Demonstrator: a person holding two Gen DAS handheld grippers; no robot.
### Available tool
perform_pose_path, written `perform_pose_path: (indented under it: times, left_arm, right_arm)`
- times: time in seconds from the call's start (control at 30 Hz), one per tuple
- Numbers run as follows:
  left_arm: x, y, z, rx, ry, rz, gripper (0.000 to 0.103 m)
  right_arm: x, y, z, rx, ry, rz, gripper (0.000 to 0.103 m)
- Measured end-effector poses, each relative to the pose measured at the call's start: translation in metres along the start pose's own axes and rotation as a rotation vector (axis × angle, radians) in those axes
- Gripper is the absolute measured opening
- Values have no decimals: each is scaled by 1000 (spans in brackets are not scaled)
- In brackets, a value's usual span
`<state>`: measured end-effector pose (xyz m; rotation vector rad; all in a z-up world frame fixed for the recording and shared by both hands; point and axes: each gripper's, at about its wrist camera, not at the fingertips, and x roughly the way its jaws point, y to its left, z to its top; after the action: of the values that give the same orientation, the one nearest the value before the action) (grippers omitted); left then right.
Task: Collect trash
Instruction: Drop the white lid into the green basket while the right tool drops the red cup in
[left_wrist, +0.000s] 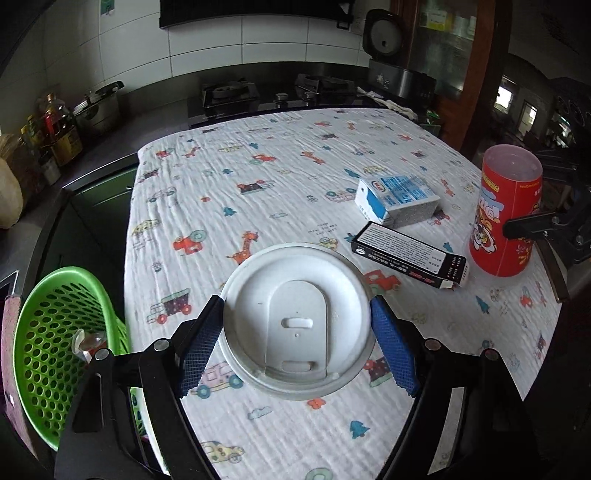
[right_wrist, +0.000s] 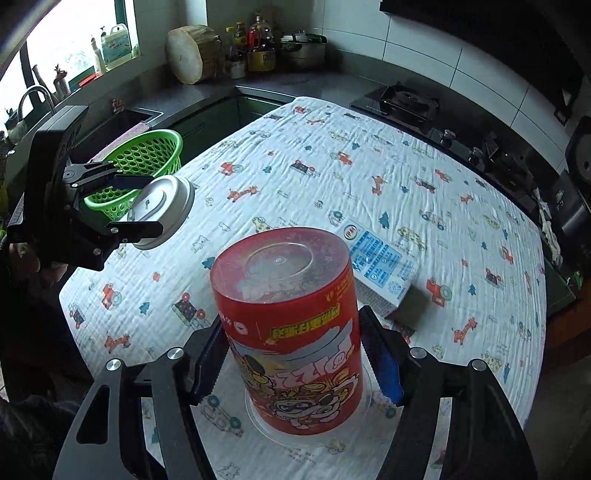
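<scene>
My left gripper (left_wrist: 297, 345) is shut on a white-lidded cup (left_wrist: 295, 321), its blue pads pressing both sides of the lid rim. In the right wrist view the same cup (right_wrist: 162, 210) hangs tilted in the left gripper (right_wrist: 153, 205) above the table's left edge, beside the green basket (right_wrist: 144, 162). My right gripper (right_wrist: 295, 362) is shut on a red printed snack canister (right_wrist: 291, 332), which stands upright with its print upside down. Whether the canister (left_wrist: 506, 210) is clear of the cloth I cannot tell.
A blue-and-white milk carton (left_wrist: 397, 199) and a black box (left_wrist: 410, 254) lie on the cartoon-print tablecloth (left_wrist: 258, 166). The green basket (left_wrist: 62, 339) at the table's left holds a clear bottle (left_wrist: 88, 343). A stove (left_wrist: 258, 96) and a counter with jars run behind.
</scene>
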<state>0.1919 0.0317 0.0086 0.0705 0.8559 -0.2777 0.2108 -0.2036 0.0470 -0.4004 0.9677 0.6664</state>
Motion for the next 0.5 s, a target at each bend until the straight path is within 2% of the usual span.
perform_pose_path:
  times: [0.2,0.37,0.5]
  left_arm:
    - [-33,74,-10,-111,-41,108,78]
    - [-45,139,-26,-222,-28,198,78]
    - [-49,174,-41,-278,-17,244,78]
  right_arm:
    - [9,39,40,-53,-37,46,66]
    - [26,74,69,-83,-65,113,66]
    - [39,97,89,-81,-84,165,66]
